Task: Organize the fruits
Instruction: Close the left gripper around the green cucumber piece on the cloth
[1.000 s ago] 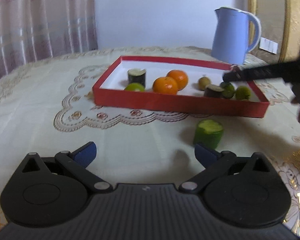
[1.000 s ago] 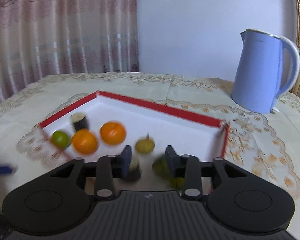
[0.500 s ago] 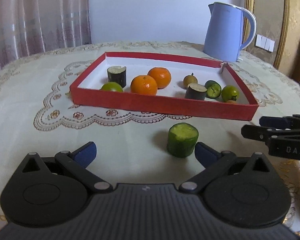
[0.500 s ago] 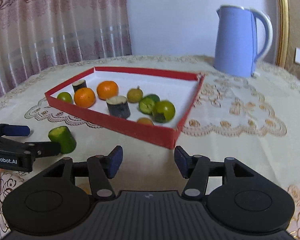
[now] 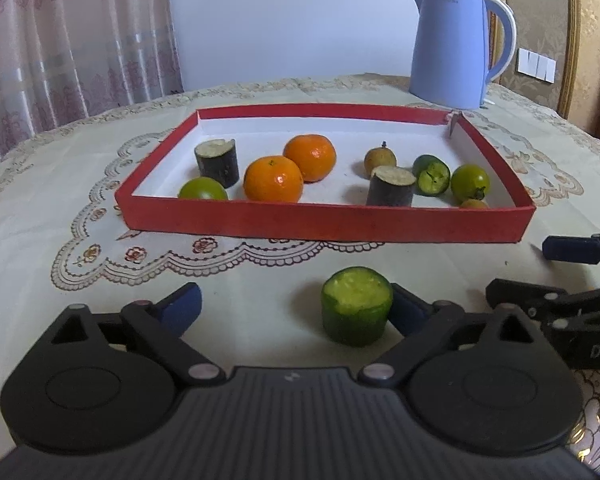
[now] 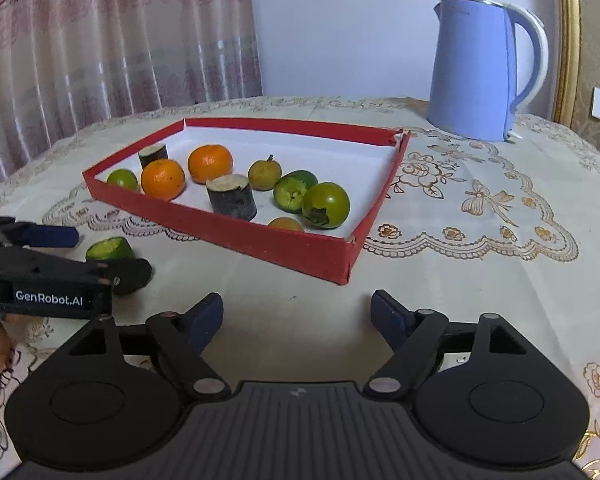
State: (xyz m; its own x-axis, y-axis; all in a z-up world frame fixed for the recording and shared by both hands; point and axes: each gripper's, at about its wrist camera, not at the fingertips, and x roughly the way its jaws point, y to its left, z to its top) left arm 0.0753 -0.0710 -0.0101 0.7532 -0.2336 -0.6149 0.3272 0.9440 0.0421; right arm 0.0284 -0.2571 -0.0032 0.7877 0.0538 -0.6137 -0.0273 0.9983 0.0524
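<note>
A red tray (image 5: 324, 222) on the tablecloth holds two oranges (image 5: 274, 178), green fruits (image 5: 470, 182), two dark cut stalk pieces (image 5: 391, 191) and a small yellow fruit (image 5: 380, 157); the tray also shows in the right wrist view (image 6: 236, 234). A green cut stalk piece (image 5: 356, 311) stands on the cloth in front of the tray, between my left gripper's (image 5: 296, 307) open fingers, close to the right one. It shows partly hidden in the right wrist view (image 6: 109, 249). My right gripper (image 6: 298, 316) is open and empty over the cloth, right of the left gripper.
A blue kettle (image 5: 456, 46) stands behind the tray at the back right; it also shows in the right wrist view (image 6: 480, 72). Curtains hang beyond the table's far left edge. The right gripper's fingers (image 5: 572, 248) show at the right of the left wrist view.
My right gripper pulled back out of the tray, opened and moved to the right front. My left gripper moved in so the green piece stands between its fingers.
</note>
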